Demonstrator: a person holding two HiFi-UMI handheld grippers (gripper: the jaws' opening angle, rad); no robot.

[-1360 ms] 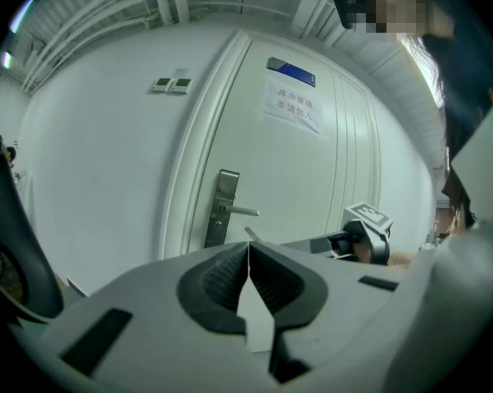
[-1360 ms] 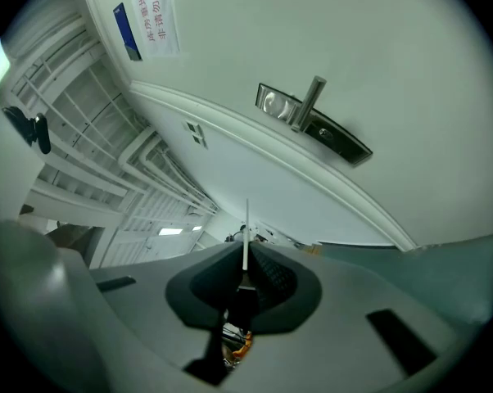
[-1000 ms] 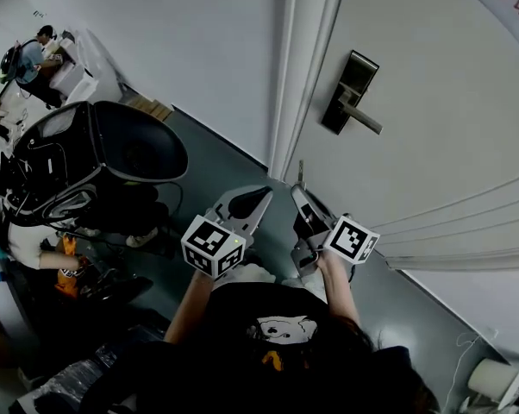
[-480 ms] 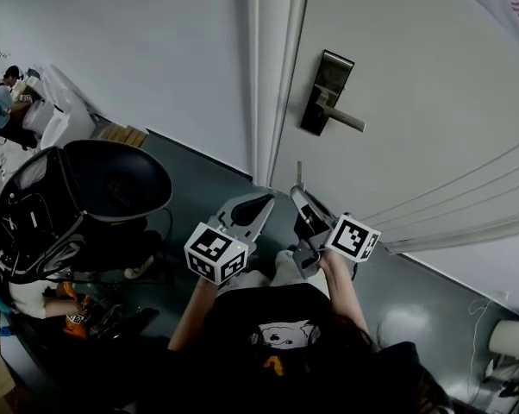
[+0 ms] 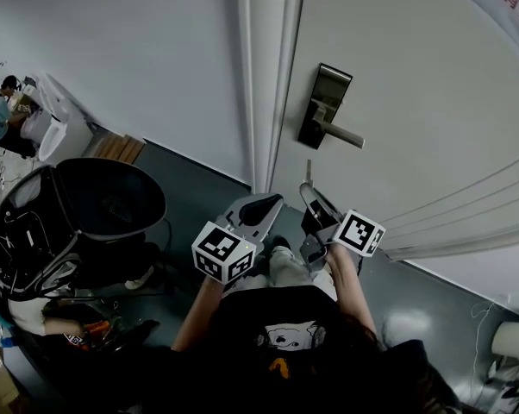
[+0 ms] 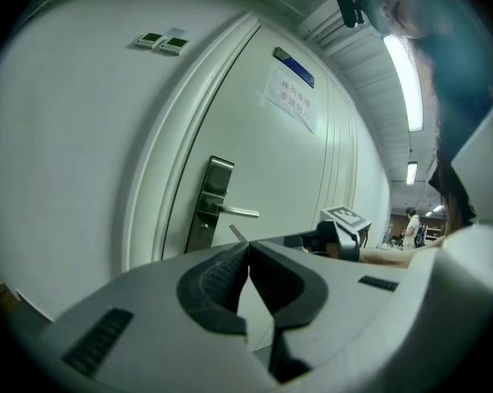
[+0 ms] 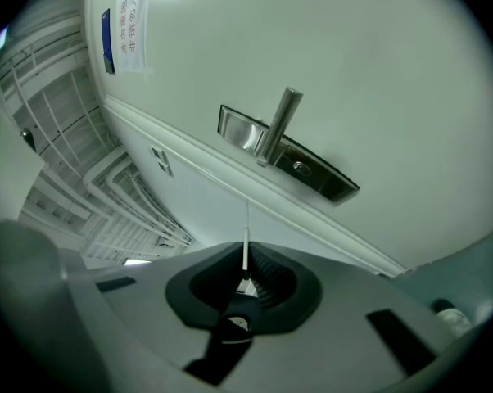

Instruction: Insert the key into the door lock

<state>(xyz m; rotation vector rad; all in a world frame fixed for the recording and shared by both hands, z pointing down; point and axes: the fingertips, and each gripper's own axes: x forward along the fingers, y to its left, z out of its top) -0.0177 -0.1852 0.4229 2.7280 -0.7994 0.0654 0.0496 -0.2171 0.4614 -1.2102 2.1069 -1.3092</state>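
A white door (image 5: 415, 102) bears a metal door lock (image 5: 324, 106) near its left edge. Below and apart from the lock, the right gripper (image 5: 309, 193) has its fingers (image 7: 271, 281) clamped on the upright key (image 5: 309, 170). Beside it, the left gripper (image 5: 272, 202) has its fingers (image 6: 222, 281) pressed together, empty.

door (image 5: 415, 102) white | lock plate (image 5: 326, 97) dark | handle (image 5: 341, 134) silver | key (image 7: 246, 237) silver | left tool (image 5: 275, 200) grey, black-white squares

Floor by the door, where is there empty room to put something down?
The grey floor is bare between the wall and the black round chair, and again right of the person's legs, below the door. The lower-left corner is crowded with bags.
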